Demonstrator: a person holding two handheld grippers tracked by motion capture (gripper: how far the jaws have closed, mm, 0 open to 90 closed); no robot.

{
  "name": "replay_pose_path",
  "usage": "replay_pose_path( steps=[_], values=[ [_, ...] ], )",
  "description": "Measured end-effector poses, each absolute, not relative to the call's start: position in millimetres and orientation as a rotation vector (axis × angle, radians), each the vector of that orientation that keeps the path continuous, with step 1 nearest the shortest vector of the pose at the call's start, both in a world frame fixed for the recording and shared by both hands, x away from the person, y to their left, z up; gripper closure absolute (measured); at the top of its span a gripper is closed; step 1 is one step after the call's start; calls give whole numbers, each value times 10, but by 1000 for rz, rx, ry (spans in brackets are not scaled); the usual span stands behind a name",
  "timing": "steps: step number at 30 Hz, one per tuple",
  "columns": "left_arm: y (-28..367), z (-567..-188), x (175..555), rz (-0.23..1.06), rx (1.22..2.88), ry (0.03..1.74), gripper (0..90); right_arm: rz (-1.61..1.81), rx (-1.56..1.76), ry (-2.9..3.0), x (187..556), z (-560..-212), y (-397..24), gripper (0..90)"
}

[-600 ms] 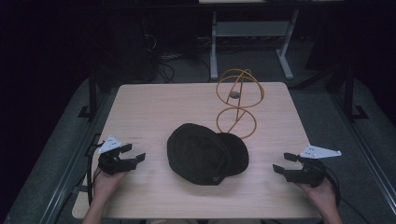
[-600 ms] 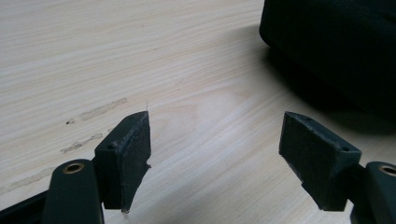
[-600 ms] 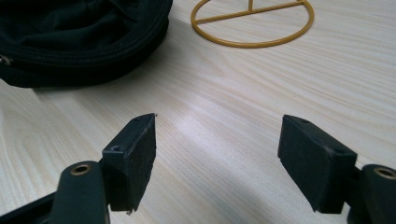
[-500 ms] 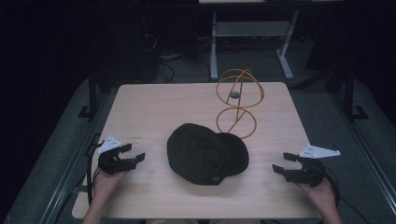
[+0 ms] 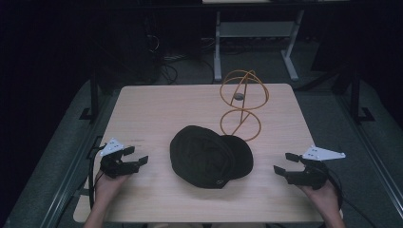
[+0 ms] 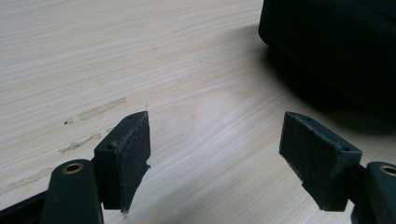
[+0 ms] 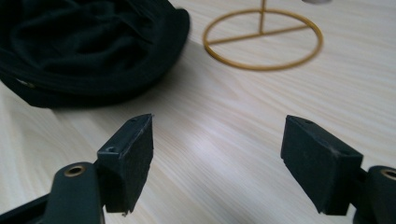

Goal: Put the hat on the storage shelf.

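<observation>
A black cap (image 5: 209, 156) lies in the middle of the wooden table (image 5: 157, 109), its brim toward the right. Behind it stands a gold wire stand (image 5: 242, 105) with a round base ring and a ball-shaped top. My left gripper (image 5: 137, 156) rests near the table's left edge, open and empty, pointing at the cap (image 6: 336, 46). At the right edge my right gripper (image 5: 285, 162) is open too, with nothing between its fingers; its view shows the cap (image 7: 88, 46) at upper left and the stand's base ring (image 7: 264, 42) ahead.
A white-legged desk frame (image 5: 252, 42) stands on the dark floor beyond the table, with cables near it. Faint tape marks (image 6: 93, 112) streak the tabletop by the left gripper. Bare wood lies on both sides of the cap.
</observation>
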State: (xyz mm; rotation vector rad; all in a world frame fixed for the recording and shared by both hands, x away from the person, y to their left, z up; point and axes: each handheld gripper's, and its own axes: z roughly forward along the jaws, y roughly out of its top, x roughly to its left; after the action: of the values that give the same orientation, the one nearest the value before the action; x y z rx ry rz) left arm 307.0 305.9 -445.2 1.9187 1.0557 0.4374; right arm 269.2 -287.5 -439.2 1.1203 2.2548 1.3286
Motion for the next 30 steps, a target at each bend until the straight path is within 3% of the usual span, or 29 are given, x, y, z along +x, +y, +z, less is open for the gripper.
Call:
replay_pose_path(
  steps=[30],
  values=[
    [3072,-4457,3050,434,1908,1058,244,1465,876,2419,2762,-4002,-1929,208]
  ],
)
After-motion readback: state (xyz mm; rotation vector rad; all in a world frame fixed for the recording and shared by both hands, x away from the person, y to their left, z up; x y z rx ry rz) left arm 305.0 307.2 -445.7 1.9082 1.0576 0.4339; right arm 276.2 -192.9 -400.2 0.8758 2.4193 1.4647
